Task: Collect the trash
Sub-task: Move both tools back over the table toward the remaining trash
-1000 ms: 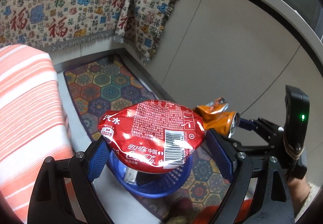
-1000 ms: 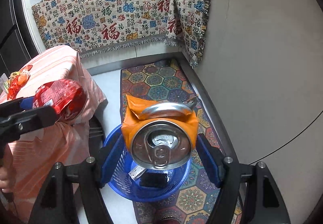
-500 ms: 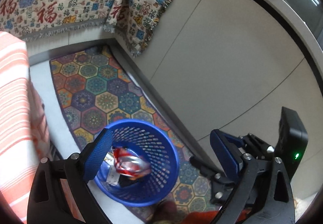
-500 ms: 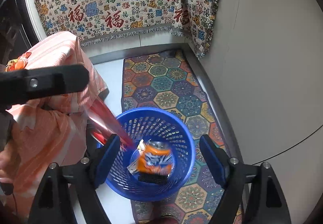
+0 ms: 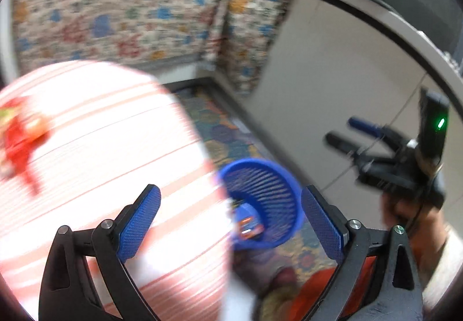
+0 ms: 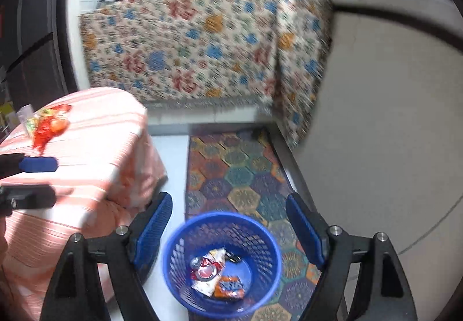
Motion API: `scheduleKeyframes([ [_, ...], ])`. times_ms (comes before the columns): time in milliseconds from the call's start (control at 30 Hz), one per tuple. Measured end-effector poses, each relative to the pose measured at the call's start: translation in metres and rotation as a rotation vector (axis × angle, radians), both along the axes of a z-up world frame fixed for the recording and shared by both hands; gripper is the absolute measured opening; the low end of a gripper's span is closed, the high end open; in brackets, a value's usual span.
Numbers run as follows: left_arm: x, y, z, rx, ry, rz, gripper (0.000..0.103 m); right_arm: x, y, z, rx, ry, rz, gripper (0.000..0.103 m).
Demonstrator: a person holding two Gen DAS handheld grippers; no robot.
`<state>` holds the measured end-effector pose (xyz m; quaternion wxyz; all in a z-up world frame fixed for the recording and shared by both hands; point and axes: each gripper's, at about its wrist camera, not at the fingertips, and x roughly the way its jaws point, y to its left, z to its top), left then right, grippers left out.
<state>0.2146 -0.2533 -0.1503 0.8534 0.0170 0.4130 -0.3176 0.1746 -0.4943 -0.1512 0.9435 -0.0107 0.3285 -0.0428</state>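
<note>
Bright indoor light; motion blur smears the patterned floral cloth (image 5: 121, 11), fisheye edges bend into dark corners.

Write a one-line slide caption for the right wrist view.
Open right gripper above the blue basket holding crushed cans; a red wrapper remains on the striped table.

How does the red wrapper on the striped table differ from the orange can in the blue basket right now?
The red wrapper lies on the striped table, uncollected; the orange can sits inside the blue basket. The wrapper is flat and red-yellow; the can is crumpled and orange-blue. Neither is gripped.
</note>
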Motion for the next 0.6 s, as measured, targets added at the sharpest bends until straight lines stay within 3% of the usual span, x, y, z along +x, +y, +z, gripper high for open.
scheduleKeyframes([
  [167,-0.002,0.086,-0.031,0.126,0.026,0.165,0.099,0.012,0.068,0.005,0.012,0.009,0.151,0.083],
  [400,0.020,0.184,-0.047,0.206,0.021,0.386,0.098,0.032,0.183,-0.006,0.025,0.088,0.364,0.083],
  [600,0.039,0.226,-0.053,0.275,0.022,0.488,0.099,0.048,0.252,-0.026,0.023,0.174,0.451,0.083],
])
